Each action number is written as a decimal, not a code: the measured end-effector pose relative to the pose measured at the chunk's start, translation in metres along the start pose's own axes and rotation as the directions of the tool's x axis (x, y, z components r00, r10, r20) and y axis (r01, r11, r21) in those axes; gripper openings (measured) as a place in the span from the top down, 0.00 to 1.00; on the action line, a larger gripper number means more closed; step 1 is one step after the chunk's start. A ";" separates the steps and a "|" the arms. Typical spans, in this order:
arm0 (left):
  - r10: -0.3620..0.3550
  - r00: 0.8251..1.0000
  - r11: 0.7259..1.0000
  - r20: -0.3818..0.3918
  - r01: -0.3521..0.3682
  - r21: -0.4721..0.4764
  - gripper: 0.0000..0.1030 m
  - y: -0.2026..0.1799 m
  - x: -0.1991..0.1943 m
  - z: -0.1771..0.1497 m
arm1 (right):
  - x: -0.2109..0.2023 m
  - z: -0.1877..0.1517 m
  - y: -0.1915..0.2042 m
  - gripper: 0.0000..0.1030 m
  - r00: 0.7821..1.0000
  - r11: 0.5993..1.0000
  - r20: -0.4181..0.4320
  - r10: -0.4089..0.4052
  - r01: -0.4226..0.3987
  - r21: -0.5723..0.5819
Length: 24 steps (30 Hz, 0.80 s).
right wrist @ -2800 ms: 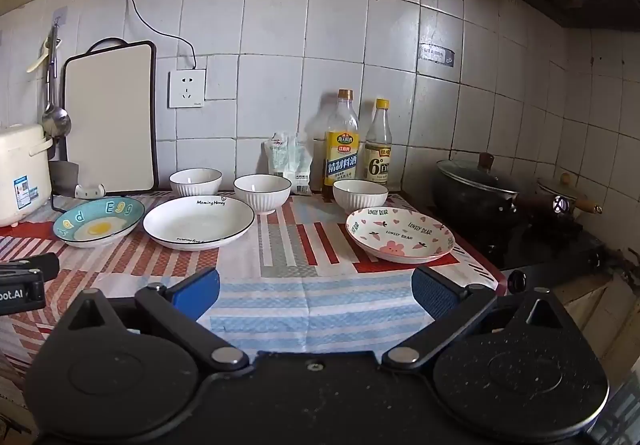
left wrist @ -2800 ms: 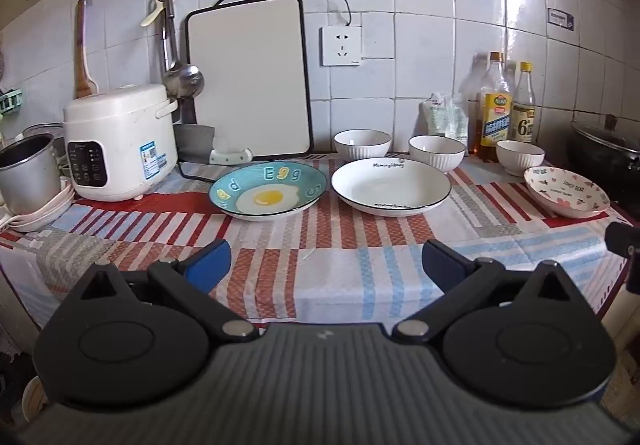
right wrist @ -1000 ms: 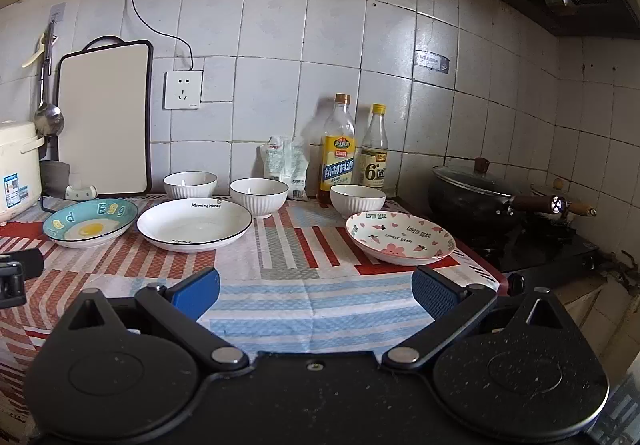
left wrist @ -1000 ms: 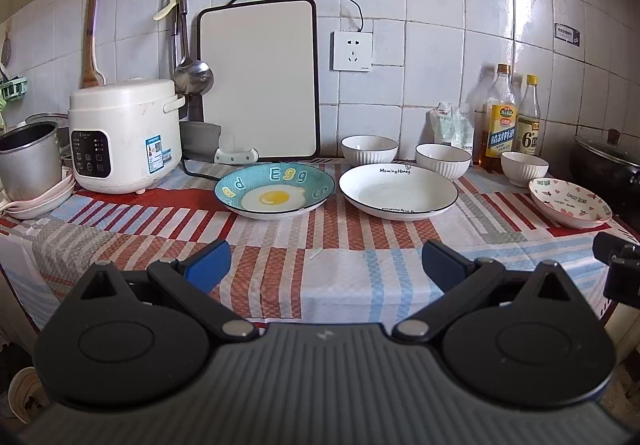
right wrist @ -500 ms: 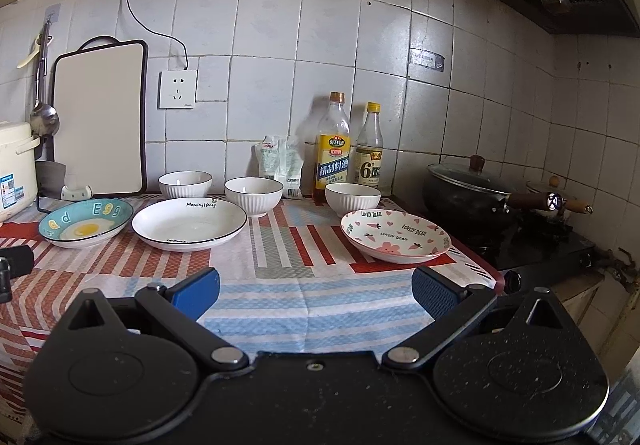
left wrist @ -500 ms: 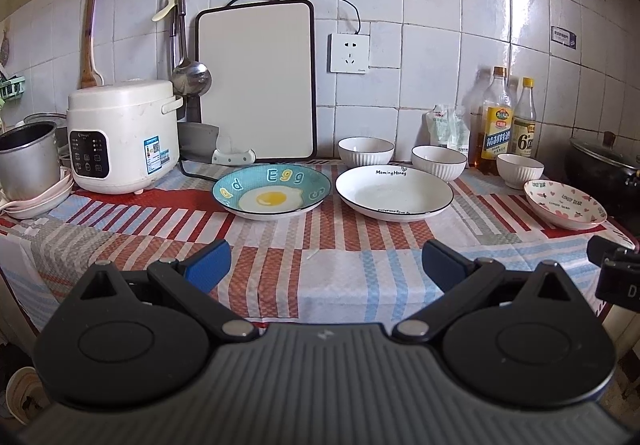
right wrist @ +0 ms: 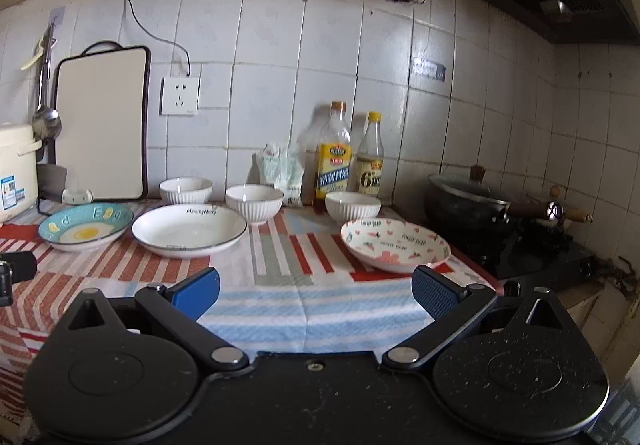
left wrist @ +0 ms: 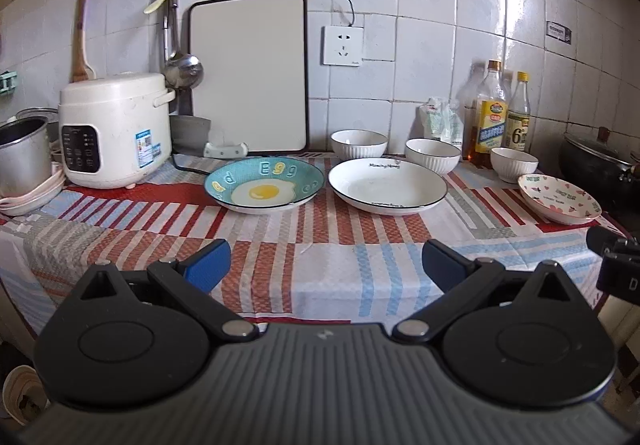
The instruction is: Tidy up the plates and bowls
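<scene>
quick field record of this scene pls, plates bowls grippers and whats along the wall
plates: egg plate, white plate, pink plate, side by side on the cloth
bowls: three white bowls behind the plates, unstacked
left hand-held gripper: open, empty
right hand-held gripper: open, empty
wall side: rice cooker, cutting board, two bottles

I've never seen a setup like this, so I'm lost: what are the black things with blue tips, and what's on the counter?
They are two hand-held grippers, each with a camera looking along its jaws. One picture is from the left gripper, the other from the right gripper. Both have jaws open and hold nothing. On the striped cloth sit an egg plate, a white plate, a patterned plate and three white bowls. A rice cooker stands at the left, bottles at the back.
</scene>
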State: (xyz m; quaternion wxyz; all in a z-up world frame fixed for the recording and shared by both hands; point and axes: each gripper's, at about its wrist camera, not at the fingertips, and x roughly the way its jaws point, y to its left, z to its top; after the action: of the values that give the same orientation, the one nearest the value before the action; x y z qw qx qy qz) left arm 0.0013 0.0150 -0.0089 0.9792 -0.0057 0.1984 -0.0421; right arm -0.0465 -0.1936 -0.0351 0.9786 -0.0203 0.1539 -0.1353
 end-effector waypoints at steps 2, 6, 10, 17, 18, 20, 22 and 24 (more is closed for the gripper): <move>-0.034 0.999 0.999 -0.003 0.034 0.017 0.00 0.004 0.004 0.009 | -0.002 0.005 -0.001 0.00 0.999 1.000 0.047 0.025 -0.025 -0.017; -0.092 0.996 0.989 0.007 0.091 0.114 0.00 0.009 0.008 0.036 | -0.002 0.024 -0.014 0.00 0.981 0.986 0.102 0.162 -0.158 -0.049; -0.160 0.986 0.966 -0.053 0.168 0.195 0.03 0.010 0.014 0.065 | 0.009 0.048 -0.029 0.00 0.952 0.959 0.119 0.282 -0.275 -0.067; -0.303 0.902 0.930 -0.308 0.350 0.111 0.03 0.012 0.050 0.099 | 0.063 0.081 -0.037 0.00 0.830 0.841 -0.142 0.539 -0.540 0.037; -0.297 0.902 0.932 -0.312 0.345 0.112 0.03 0.011 0.055 0.101 | 0.070 0.083 -0.037 0.00 0.812 0.828 -0.167 0.559 -0.558 0.057; -0.280 0.910 0.932 -0.306 0.335 0.142 0.03 0.009 0.064 0.104 | 0.085 0.083 -0.033 0.00 0.782 0.811 -0.220 0.583 -0.578 0.094; -0.273 0.908 0.928 -0.318 0.336 0.163 0.03 0.007 0.077 0.108 | 0.101 0.083 -0.030 0.00 0.760 0.801 -0.263 0.595 -0.587 0.117; -0.270 0.902 0.928 -0.338 0.337 0.160 0.03 0.006 0.095 0.112 | 0.117 0.082 -0.027 0.00 0.738 0.794 -0.303 0.603 -0.592 0.138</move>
State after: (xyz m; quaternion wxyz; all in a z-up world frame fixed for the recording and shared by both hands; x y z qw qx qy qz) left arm 0.1323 0.0125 0.0572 0.9119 0.0755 0.3405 -0.2165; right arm 0.0786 -0.2517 0.0110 0.9300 0.0693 0.3120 0.1816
